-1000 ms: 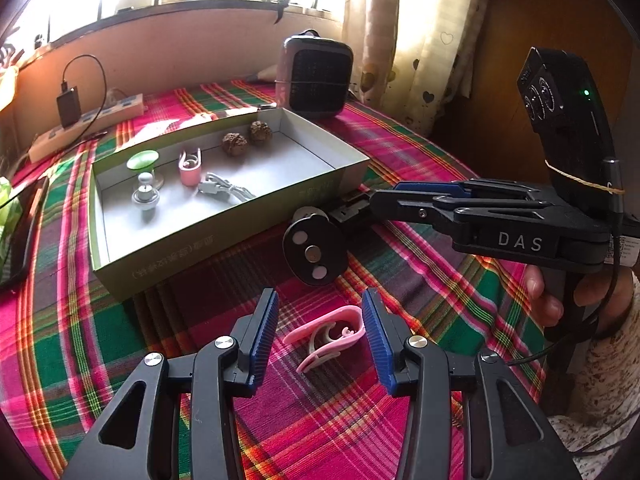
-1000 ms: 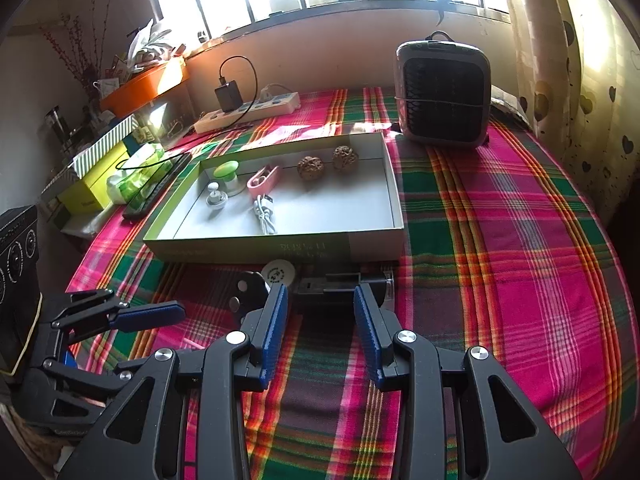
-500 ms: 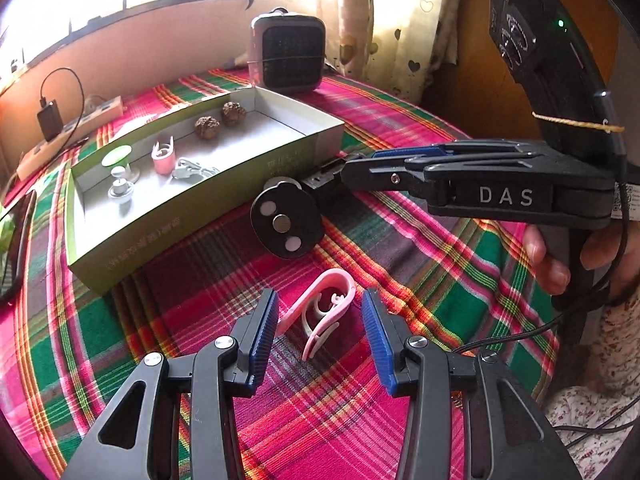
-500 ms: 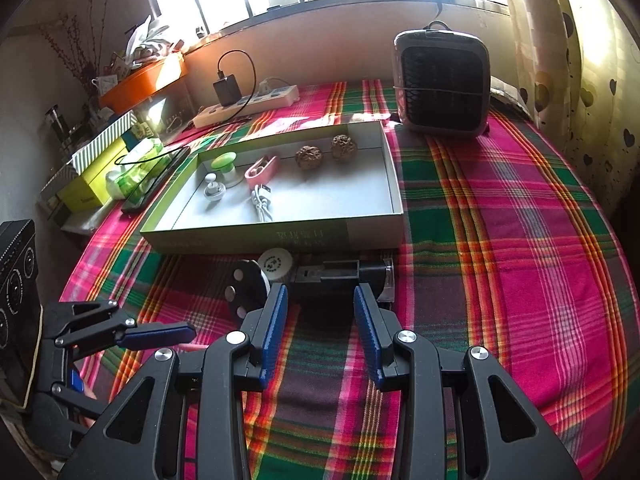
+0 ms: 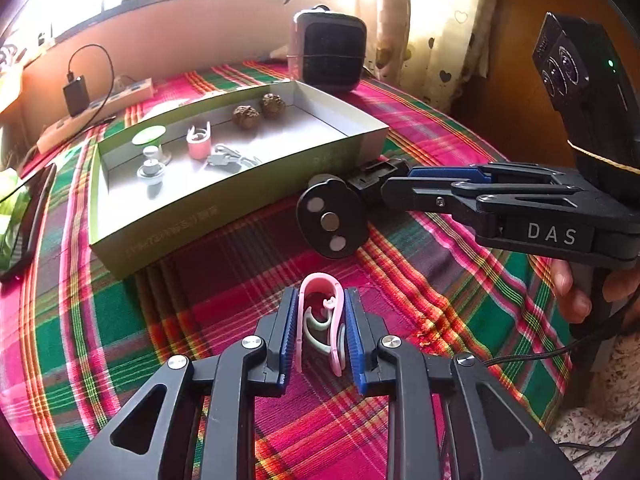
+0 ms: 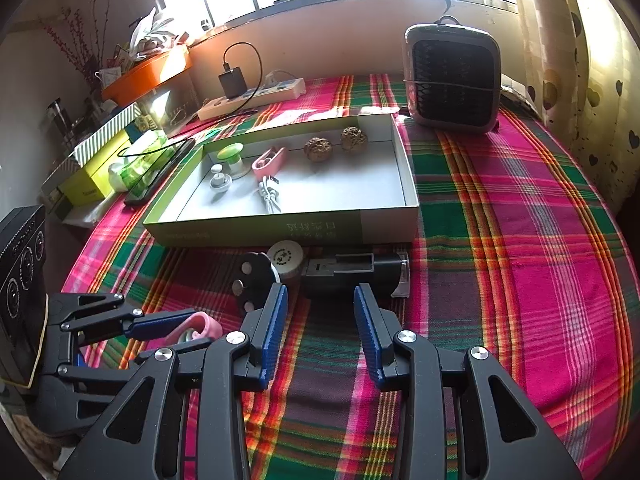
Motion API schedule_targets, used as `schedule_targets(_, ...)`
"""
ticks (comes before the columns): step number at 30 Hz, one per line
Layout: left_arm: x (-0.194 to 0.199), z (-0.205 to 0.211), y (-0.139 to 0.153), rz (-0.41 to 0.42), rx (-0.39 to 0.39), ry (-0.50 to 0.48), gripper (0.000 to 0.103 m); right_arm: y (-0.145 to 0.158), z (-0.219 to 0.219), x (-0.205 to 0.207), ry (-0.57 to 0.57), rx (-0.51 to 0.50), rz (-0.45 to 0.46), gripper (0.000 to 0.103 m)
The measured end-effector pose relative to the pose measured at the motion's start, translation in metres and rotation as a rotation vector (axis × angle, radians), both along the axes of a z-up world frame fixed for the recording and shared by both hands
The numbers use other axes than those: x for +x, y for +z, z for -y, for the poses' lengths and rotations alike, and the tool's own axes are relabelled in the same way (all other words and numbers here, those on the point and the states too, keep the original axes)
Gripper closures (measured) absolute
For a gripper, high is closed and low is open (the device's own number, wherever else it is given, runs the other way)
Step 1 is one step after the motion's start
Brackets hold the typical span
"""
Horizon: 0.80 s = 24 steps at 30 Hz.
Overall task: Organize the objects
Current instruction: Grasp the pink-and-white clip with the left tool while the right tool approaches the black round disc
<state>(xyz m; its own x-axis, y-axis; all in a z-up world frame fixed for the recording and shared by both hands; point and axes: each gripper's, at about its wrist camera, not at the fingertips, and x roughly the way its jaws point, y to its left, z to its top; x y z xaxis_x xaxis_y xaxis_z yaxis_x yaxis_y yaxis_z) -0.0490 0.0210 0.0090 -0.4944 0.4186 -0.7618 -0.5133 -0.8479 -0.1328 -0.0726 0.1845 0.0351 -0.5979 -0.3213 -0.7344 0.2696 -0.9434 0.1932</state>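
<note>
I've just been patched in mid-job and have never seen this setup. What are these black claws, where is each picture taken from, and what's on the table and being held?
No robot here: a person holds a two-finger gripper in each hand, with a fisheye camera on each looking along its fingers. In the left wrist view, the left gripper is closing its jaws on a pink clip on the plaid tablecloth. The right wrist view shows the right gripper, open and empty, facing a black cylindrical gadget. Behind is a green box already holding another pink clip, two walnuts, a white cable and small stands. A small heater stands at the back.
</note>
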Motion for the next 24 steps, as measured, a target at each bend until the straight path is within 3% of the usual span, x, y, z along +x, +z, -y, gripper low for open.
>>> schedule_targets(9,-0.014,0.035,-0.001,0.002,0.028,0.170,0.082,-0.003,0.024,-0.002,0.077,0.008,-0.004,0.067)
schedule_targets(15,-0.021,0.057,-0.003,0.007,0.042,0.263,0.082,-0.009,0.039,-0.006,0.109,0.032,0.011,0.058)
schedule_targets(24,-0.025,0.069,-0.005,0.020,0.079,0.284,0.082,-0.015,0.057,-0.012,0.153,0.041,0.032,0.058)
